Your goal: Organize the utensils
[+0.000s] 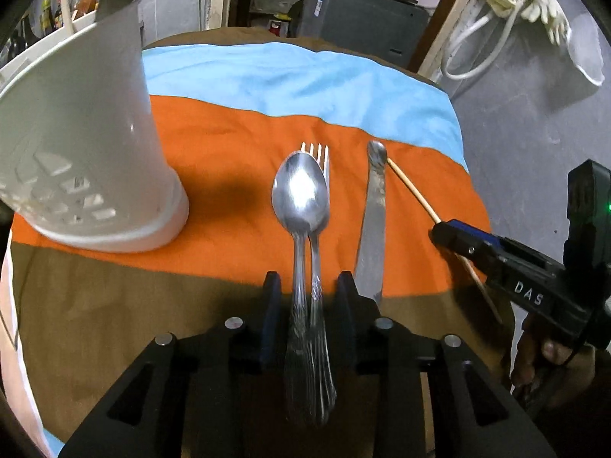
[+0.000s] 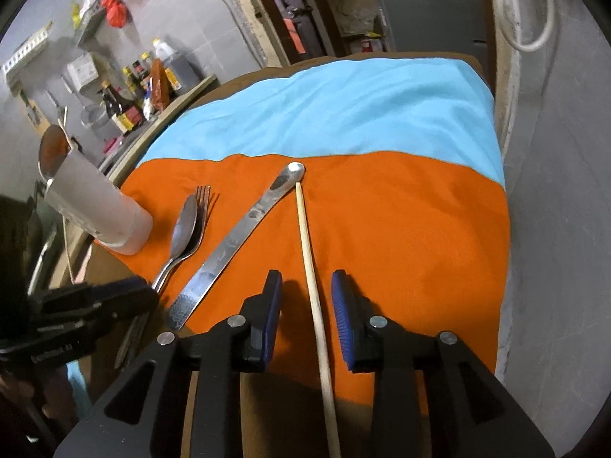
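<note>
A table is covered by a soft, creased cloth in blue, orange and brown bands. A white plastic holder with a slotted base is seen at the left of the orange band; only the right wrist view shows a spoon bowl standing in it. A polished steel spoon is stacked on a fork, with a flat knife and a thin wooden chopstick beside them. The left gripper is parted around the spoon and fork handles, its ribbed pads apart from them. The right gripper is likewise parted around the chopstick, gripping nothing. Bare orange cloth lies to the chopstick's right, up to the table edge.
</note>
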{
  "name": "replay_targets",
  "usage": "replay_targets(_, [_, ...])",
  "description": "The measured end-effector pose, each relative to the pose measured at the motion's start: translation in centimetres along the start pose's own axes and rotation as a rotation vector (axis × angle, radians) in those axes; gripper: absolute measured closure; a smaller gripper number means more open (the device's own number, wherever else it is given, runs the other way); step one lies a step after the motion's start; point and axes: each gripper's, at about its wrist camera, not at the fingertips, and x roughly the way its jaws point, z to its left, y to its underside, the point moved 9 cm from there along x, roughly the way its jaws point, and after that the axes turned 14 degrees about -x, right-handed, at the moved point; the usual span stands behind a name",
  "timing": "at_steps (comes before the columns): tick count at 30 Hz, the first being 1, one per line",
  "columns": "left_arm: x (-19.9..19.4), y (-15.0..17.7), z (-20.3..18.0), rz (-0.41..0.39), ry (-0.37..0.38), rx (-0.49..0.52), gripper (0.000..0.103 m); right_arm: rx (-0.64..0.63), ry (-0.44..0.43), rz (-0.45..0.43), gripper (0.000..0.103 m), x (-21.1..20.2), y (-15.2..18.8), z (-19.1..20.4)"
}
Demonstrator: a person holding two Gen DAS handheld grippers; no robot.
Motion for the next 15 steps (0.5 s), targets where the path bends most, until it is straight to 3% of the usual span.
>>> replay_targets(6, [1.1,-1.5,1.3,0.056,0.024,-0.08,0.077,-0.044,0.031,0.049,0.086,1.2,-1.0,-0.4])
replay_targets(15, [1.0,-1.1,1.3,0.074,-0.007,-0.013,0.083,-0.151,0.144,0.134,0.088,2.2,-1.6,0.4])
